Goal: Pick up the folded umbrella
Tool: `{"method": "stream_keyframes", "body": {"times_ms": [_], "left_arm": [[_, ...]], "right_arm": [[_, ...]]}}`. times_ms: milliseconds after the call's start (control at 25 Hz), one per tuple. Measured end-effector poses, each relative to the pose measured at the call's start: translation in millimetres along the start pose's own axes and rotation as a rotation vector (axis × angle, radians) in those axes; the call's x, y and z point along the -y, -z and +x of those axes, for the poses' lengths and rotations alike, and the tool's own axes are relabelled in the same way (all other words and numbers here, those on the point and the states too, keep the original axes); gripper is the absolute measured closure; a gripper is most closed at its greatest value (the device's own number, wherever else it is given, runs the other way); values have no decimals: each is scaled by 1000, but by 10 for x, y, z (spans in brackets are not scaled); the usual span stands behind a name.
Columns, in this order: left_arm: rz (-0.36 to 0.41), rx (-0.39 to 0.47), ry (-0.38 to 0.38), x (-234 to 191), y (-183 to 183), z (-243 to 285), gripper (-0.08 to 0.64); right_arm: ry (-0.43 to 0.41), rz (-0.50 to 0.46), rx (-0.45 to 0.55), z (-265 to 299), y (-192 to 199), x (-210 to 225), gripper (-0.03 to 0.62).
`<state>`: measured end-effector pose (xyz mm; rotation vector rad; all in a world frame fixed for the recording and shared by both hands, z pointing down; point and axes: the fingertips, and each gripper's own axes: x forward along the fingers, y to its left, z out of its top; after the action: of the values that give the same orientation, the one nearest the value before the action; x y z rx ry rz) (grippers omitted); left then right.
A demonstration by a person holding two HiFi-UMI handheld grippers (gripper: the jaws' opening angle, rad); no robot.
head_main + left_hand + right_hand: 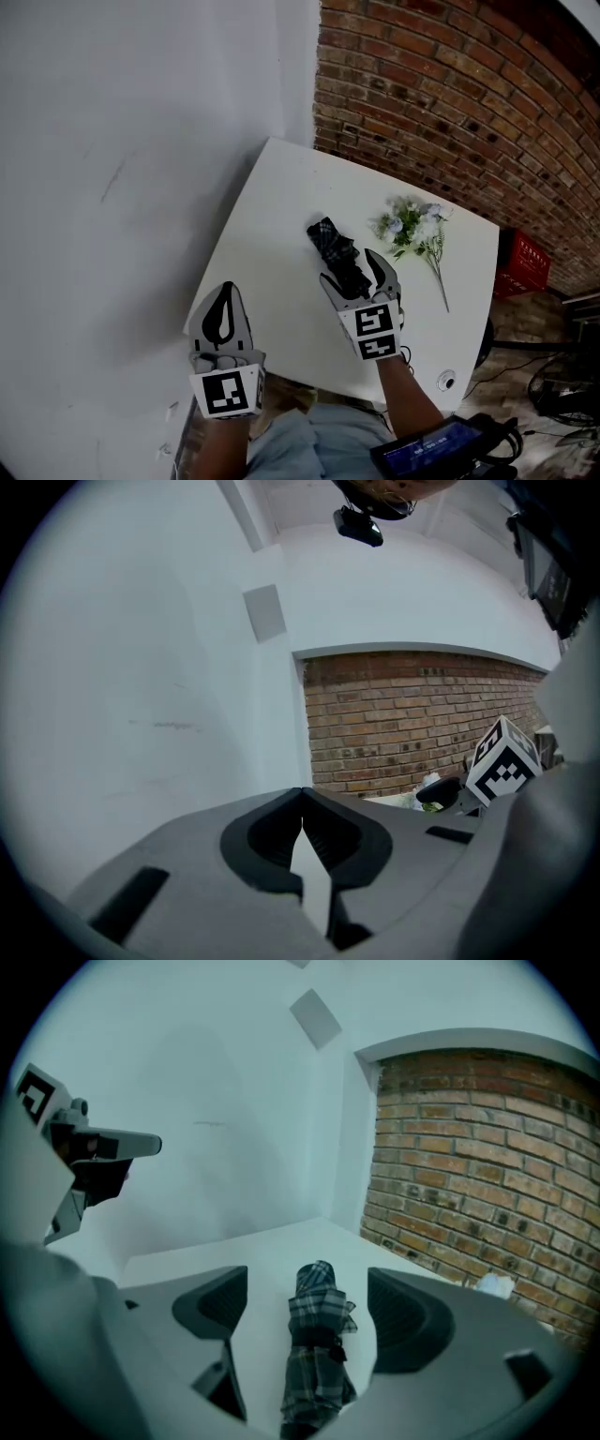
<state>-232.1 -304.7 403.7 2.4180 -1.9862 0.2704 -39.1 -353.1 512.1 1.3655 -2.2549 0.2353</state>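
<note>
Our right gripper [354, 272] straddled the plaid folded umbrella [333, 242] with jaws apart, while our left gripper [225, 289] sat closed on nothing.

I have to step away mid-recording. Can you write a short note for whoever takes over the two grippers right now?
Left gripper: jaws together, nothing held, hovering near the table's near-left corner, away from the work.
Right gripper: jaws wide apart, one on each side of the folded umbrella. Neither pad touches it.
The plaid umbrella lies flat mid-table, strap wrapped round it. A flower sprig lies to its right, apart from it.
Done: the right gripper is lined up along the umbrella.
Left: close the jaws on the umbrella, probably near the strap, then lift it off the table.
</note>
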Motion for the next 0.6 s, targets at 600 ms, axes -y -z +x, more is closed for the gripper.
{"method": "stream_keyframes", "body": {"times_ms": [600], "left_arm": [[-15,-92,21,160,367,280,552]], "right_arm": [[-61,48,-196,362,769,66,172]]}}
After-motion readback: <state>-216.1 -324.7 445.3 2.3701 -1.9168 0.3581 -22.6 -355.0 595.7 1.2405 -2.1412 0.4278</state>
